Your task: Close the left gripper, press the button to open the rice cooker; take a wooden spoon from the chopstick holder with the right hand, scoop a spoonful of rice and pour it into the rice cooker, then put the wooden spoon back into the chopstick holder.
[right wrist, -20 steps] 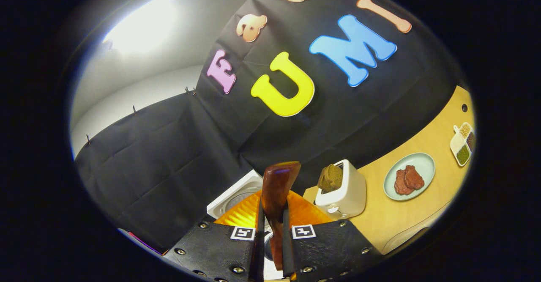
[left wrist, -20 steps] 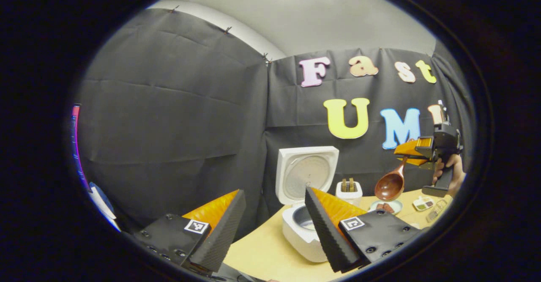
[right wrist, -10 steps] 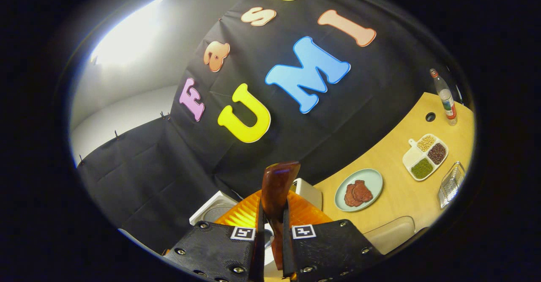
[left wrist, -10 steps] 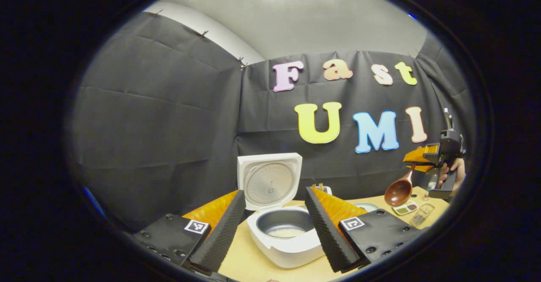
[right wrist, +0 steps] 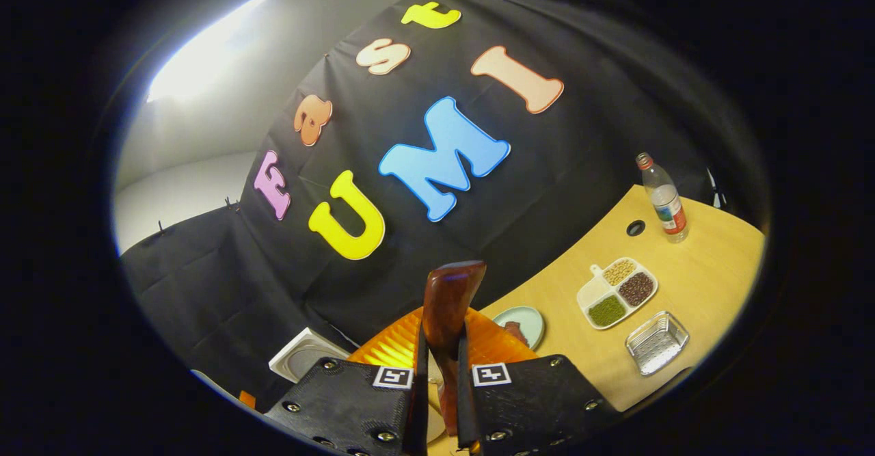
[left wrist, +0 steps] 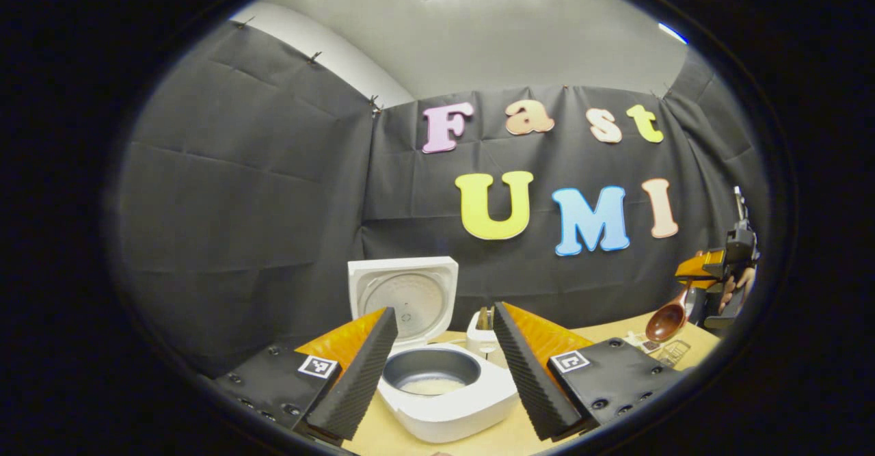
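At lower centre of the left gripper view, the cooker (left wrist: 448,391) sits lid-up on the surface (left wrist: 502,435) between the spread fingers of the left gripper (left wrist: 444,364). At far right, the right gripper (left wrist: 697,268) clamps the spoon (left wrist: 668,319); the holder (left wrist: 482,333) stands behind the cooker.

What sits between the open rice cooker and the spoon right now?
In the left gripper view, the chopstick holder stands between the rice cooker and the wooden spoon, partly behind a finger.
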The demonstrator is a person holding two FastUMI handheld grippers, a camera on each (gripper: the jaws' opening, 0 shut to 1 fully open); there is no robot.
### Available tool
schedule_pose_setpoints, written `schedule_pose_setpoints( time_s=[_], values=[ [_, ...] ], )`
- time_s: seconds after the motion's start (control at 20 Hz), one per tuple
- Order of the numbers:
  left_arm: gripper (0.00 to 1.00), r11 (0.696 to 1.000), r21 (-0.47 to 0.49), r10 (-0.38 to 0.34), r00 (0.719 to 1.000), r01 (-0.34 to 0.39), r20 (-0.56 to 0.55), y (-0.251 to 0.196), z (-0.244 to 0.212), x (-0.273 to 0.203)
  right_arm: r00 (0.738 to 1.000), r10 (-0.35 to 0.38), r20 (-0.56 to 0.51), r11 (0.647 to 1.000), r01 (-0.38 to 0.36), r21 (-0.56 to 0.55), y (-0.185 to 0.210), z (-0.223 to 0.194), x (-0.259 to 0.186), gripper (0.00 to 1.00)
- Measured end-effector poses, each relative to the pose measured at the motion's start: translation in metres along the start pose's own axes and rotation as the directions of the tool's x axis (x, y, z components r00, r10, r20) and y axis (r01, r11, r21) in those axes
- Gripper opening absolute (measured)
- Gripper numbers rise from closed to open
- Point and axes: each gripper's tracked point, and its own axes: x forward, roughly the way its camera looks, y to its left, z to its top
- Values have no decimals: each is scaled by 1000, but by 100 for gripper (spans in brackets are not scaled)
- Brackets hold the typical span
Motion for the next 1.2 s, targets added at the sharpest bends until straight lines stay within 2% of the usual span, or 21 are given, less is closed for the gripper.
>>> schedule_pose_setpoints(
  time_s=[0.25, 0.55, 0.6, 0.65, 0.9, 1.0, 1.05, 1.15, 1.2],
  values=[
    [91, 1000, 18, -22, 1000, 22, 1, -25, 5, 9, 993, -109, 33, 991, 112, -71, -57, 14, -9, 17],
    [100, 999, 25, -31, 999, 31, -13, -48, 5, 13, 974, -212, 74, 950, 224, -220, -108, 22, -17, 17],
    [91, 999, 29, -29, 1000, 29, -9, -50, 9, 13, 971, -223, 84, 941, 237, -242, -114, 26, -17, 17],
    [100, 999, 35, -26, 1000, 26, -6, -52, 12, 13, 969, -230, 89, 934, 246, -258, -120, 26, -16, 17],
    [91, 998, 63, 2, 1000, -2, -5, -56, 18, 8, 959, -269, 83, 907, 282, -313, -149, 24, -7, 17],
    [91, 997, 76, 13, 1000, -13, -8, -58, 18, 6, 956, -286, 71, 898, 293, -330, -160, 18, -2, 17],
    [97, 996, 83, 17, 1000, -16, -10, -59, 19, 6, 953, -296, 64, 893, 300, -336, -165, 16, -1, 17],
    [95, 995, 94, 23, 1000, -22, -10, -61, 19, 5, 948, -315, 45, 884, 311, -349, -175, 8, 2, 17],
    [100, 995, 97, 24, 1000, -23, -9, -62, 19, 4, 946, -322, 32, 882, 313, -352, -178, 3, 2, 17]
  ],
)
